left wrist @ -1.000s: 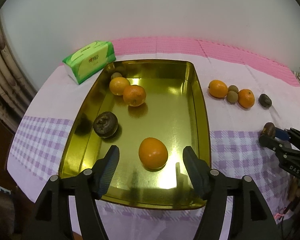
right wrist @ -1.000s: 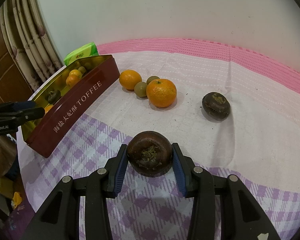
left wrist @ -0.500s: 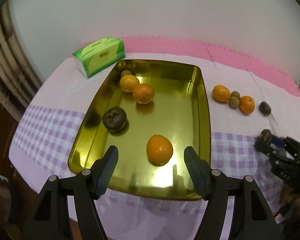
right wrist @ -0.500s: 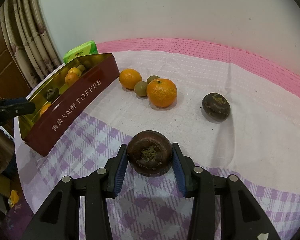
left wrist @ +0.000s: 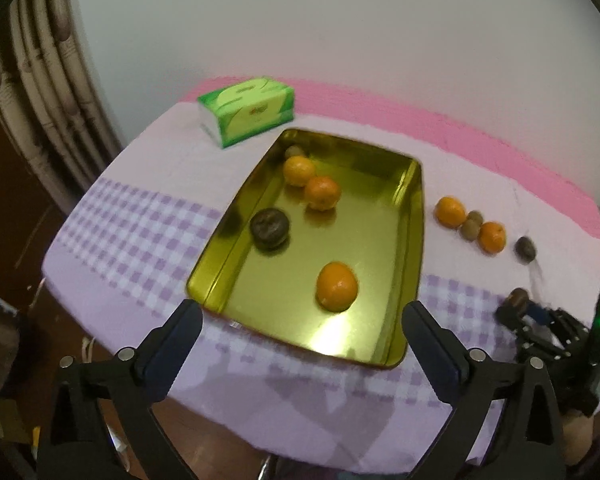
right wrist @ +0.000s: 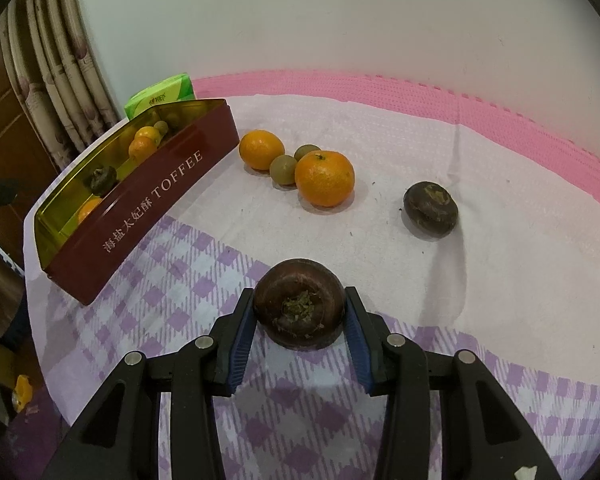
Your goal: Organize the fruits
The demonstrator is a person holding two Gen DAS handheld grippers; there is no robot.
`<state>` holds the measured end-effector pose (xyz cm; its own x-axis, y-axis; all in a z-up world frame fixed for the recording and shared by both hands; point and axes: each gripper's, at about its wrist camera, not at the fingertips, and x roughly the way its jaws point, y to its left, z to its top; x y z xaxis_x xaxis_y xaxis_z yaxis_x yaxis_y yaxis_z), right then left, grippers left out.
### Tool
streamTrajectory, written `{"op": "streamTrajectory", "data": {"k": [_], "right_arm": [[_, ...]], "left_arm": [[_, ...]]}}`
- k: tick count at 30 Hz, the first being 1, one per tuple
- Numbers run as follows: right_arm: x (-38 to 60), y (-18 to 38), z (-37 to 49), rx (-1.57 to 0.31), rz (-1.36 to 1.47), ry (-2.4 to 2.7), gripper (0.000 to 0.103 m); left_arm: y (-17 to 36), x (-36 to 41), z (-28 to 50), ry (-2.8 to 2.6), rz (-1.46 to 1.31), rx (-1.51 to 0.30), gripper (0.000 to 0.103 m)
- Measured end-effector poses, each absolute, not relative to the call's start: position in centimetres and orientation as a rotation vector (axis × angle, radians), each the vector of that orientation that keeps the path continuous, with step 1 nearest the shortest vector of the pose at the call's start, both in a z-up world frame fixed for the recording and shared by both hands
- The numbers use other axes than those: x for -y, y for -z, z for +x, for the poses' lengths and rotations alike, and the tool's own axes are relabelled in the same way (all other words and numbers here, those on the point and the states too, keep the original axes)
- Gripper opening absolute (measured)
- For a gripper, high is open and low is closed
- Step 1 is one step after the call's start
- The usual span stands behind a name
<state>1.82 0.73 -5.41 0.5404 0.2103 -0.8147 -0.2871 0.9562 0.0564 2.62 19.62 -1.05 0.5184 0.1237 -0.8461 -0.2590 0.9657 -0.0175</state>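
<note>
The sorting looks roughly half done. Inside the gold-lined toffee tin (left wrist: 414, 216) lie three oranges: one alone near the front (left wrist: 336, 286) and two touching toward the back (left wrist: 322, 193), with a small greenish-brown fruit tucked behind them in the far corner (left wrist: 294, 152), and a dark mangosteen by the left wall (left wrist: 269, 228). Still out on the worktop (right wrist: 500, 280) sit two oranges (right wrist: 324, 177), two small kiwi-like fruits wedged between them (right wrist: 283, 169), and a second mangosteen lying apart to the right (right wrist: 430, 209). A third mangosteen (right wrist: 300, 308) is pinched between the pads of the right gripper (right wrist: 300, 320), low over the purple-checked part of the cloth, near the tin's red side wall; whether it has left the cloth I cannot tell. This fruit is a squat, flattened round with no real long axis; its short axis runs through the dried green stem scar, which faces the camera, so it is gripped across its wide sides. The left gripper (left wrist: 300, 340) is empty, its jaws opening wide, above the tin's near edge with the lone orange beyond it. By my judgement, five loose fruits plus the held one remain to go in.
</note>
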Motion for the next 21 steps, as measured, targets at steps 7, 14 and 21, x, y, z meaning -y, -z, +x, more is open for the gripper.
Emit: {"op": "streamTrajectory", "data": {"k": [7,14,21], "right_arm": [[-0.8,4.9,1.3,-0.97,-0.059,-0.303,0.04],[-1.6,2.7,1.2,-0.943,-0.035,-0.321,0.04],[-3.9,0.0,1.8,-0.91,-0.025,-0.383,0.04]], "left_arm": [[1.9,-21.0,2.0,-0.217,-0.214,-0.993,0.099],[2.2,-23.4,1.4,-0.207,-0.356,-0.927,0.099],[1.7,-23.3,1.6,-0.261,-0.262,-0.91,0.099]]}}
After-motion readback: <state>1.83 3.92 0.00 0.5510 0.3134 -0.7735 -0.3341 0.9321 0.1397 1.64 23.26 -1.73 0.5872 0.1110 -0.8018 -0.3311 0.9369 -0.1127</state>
